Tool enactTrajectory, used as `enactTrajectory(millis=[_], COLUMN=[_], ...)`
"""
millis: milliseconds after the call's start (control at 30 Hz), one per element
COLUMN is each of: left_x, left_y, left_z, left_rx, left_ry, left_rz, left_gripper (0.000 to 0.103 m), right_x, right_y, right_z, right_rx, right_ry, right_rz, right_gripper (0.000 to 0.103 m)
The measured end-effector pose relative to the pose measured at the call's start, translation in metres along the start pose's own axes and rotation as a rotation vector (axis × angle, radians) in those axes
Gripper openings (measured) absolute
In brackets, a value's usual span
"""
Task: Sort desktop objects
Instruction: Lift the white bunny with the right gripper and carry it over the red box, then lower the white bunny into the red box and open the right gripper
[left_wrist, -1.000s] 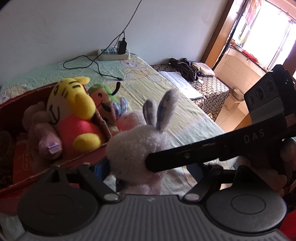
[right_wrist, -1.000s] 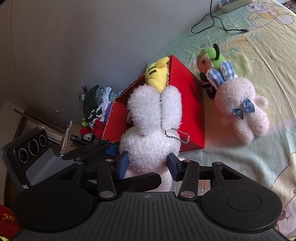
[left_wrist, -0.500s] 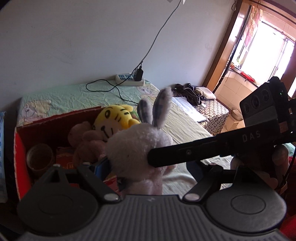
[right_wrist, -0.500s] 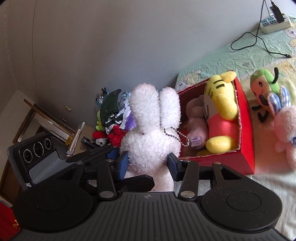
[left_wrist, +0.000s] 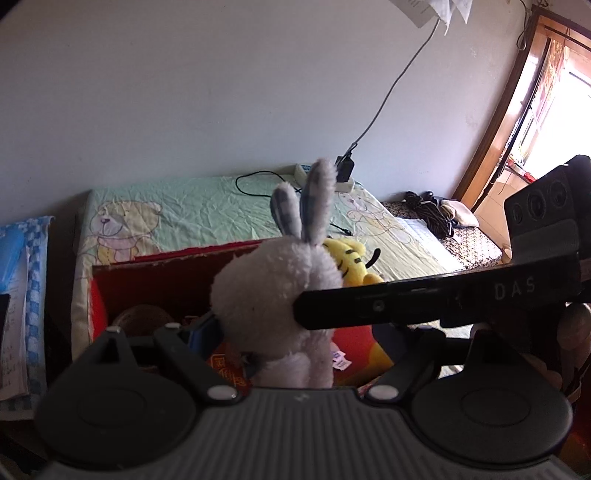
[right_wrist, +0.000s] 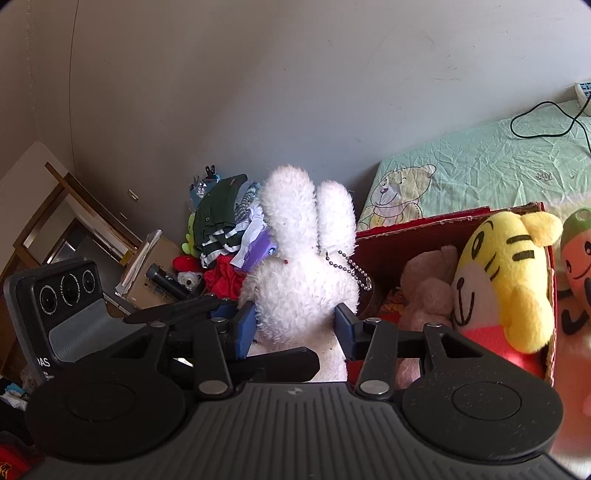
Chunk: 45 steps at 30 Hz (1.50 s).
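Both grippers carry a plush rabbit above the red box (right_wrist: 436, 221), which sits at the bed's near-left corner beside the wall.

**Left gripper** (left_wrist: 295, 332): fingers closed on the pink rabbit (left_wrist: 273, 295). One blue pad (left_wrist: 205, 330) presses its left flank; the other pad is hidden behind a black bar. The rabbit stands upright, held low on the body, above the box interior.

**Right gripper** (right_wrist: 295, 325): fingers closed on the white rabbit (right_wrist: 303, 273), pads biting into the fur on both sides. This rabbit hangs over the box's left edge, partly outside it, with a clutter pile (right_wrist: 221, 236) on the floor beyond.

**Risks**
- Releasing the white rabbit from here would likely drop it on or outside the box wall, into the clutter. Cause: it is not centred over the opening.
- The box already holds a tiger (right_wrist: 502, 273) and a brown plush (right_wrist: 424, 284); free room appears limited to the left end. A rabbit set on top may roll out.
- The bead chain (right_wrist: 349, 267) could snag on a finger or the box edge.
- The two grippers are close together; collision is possible.

**Appearance**
- Pink rabbit: pale, short pile, plaid-lined ears upright.
- White rabbit: long shaggy fur, thick ears, chain on its right.
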<state>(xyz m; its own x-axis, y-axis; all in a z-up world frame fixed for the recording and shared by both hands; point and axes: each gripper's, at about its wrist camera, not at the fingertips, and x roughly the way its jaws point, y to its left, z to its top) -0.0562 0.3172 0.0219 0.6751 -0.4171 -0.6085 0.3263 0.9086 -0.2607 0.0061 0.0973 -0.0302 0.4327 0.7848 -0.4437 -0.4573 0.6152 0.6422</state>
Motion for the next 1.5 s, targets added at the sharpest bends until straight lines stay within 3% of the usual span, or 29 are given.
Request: enactTrajectory(millis=[467, 767, 1067, 1267, 1500], left_x=[0.064, 0.085, 0.077, 0.078, 0.067], left_y=[0.027, 0.038, 0.035, 0.025, 0.029], left_z=[0.001, 0.004, 0.004, 0.005, 0.003], left_rx=[-0.076, -0.105, -0.088, -0.068, -0.082], left_ry=[0.136, 0.204, 0.194, 0.181, 0.154], left_rz=[0.147, 0.184, 0.165, 0.149, 0.177], left_gripper=[0.085, 0.085, 0.084, 0.087, 0.087], right_x=[0.063, 0.079, 0.063, 0.067, 0.081], right_y=[-0.047, -0.049, -0.043, -0.047, -0.052], right_z=[0.014, 0.013, 0.013, 0.011, 0.011], right_rx=[0.046, 0.005, -0.016, 0.042, 0.058], right_ry=[0.095, 0.107, 0.034, 0.095, 0.083], right_rz=[-0.005, -0.063, -0.129, -0.135, -0.067], right_gripper=[0.048, 0.05, 0.051, 0.038, 0.036])
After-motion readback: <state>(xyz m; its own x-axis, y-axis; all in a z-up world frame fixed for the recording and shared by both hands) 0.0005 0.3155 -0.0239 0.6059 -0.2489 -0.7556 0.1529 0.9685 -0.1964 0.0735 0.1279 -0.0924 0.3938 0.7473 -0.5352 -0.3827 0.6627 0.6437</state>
